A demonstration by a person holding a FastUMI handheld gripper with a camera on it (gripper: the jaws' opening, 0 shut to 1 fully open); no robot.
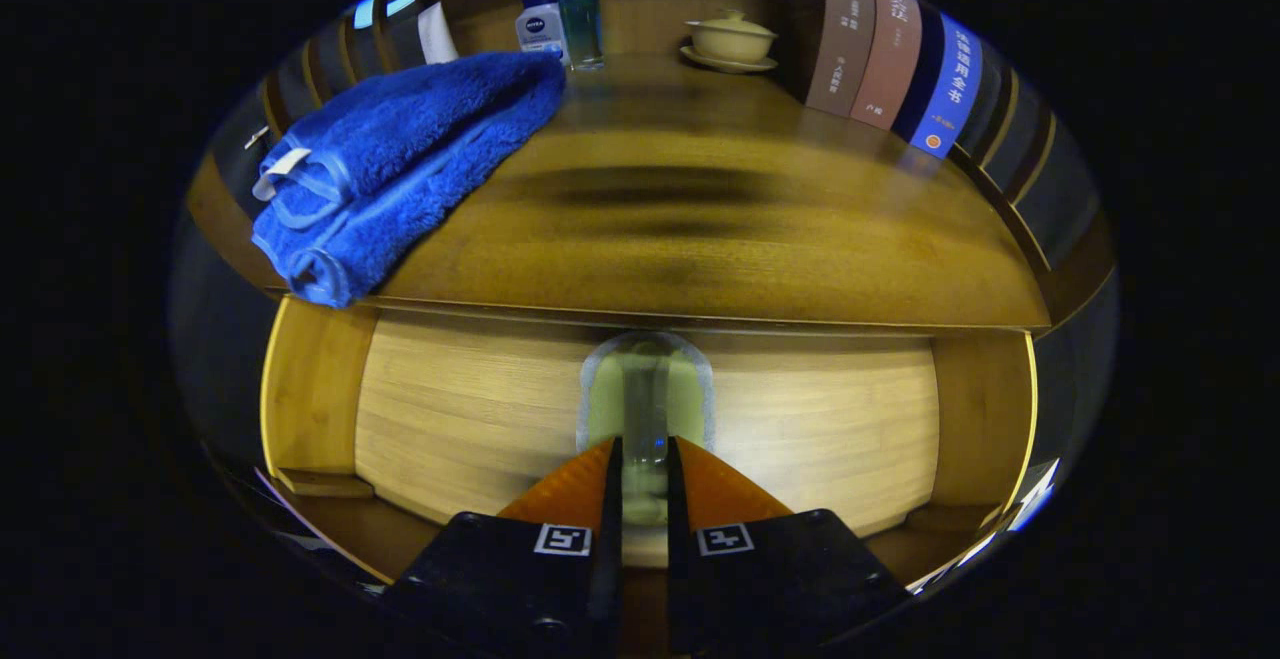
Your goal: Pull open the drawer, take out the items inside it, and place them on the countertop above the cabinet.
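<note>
drawer [480, 419]: was shut, nothing taken out yet
gripper [645, 454]: fingers nearly closed, pinching its handle [645, 389]
countertop [700, 239]: held a towel [400, 159] far left

The wooden countertop [700, 239] runs across the top of the cabinet, its grain smooth and glossy under the light. A folded blue towel [400, 164] lies on it, one end hanging a little past the front edge. Behind the towel, near the back, stand a white bottle [540, 27] and a blue-tinted bottle [580, 19], side by side and touching or nearly so. Further along the back sits a pale lidded bowl [732, 36] on a saucer [728, 63]. A row of books [895, 59] stands upright along the far side, seemingly on the countertop.
</note>
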